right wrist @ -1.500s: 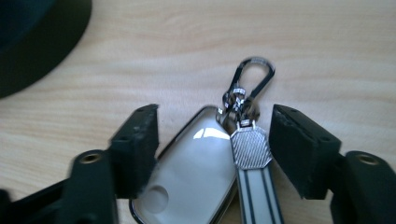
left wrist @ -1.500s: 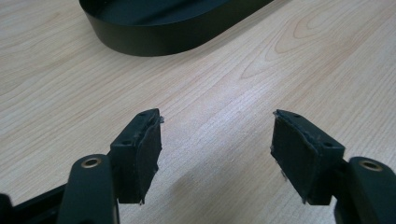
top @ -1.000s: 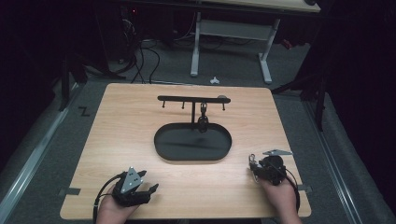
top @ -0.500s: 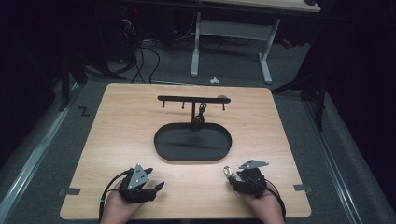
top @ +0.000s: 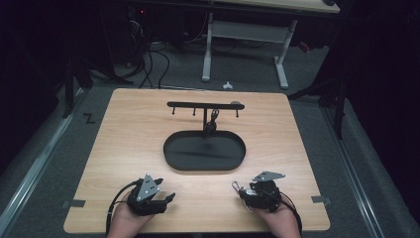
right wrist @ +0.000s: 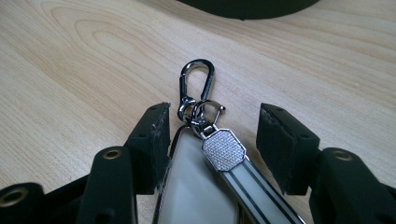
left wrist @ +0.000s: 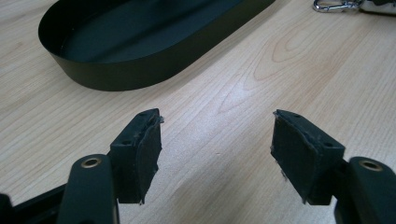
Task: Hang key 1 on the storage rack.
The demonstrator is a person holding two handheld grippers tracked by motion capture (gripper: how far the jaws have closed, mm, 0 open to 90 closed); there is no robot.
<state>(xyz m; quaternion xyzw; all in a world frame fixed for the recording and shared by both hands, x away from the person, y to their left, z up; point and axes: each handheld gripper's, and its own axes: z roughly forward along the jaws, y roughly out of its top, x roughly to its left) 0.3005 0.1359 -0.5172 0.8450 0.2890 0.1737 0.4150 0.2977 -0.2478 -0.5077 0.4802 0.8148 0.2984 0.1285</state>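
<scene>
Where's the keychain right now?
The keychain lies on the table between the right gripper's open jaws, near the front edge, just right of the black oval tray.

The pale wooden table top (top: 129, 148) shows a light tan grain with darker swirls. On it sits a matte black oval metal tray (top: 204, 151), and at its far edge a black T-shaped hanging rack (top: 205, 105). Near right lies a cream-white keychain fob (right wrist: 196, 186) with a silver clasp (right wrist: 196, 86), a silver dotted-texture plate and a dark-striped strap.
</scene>
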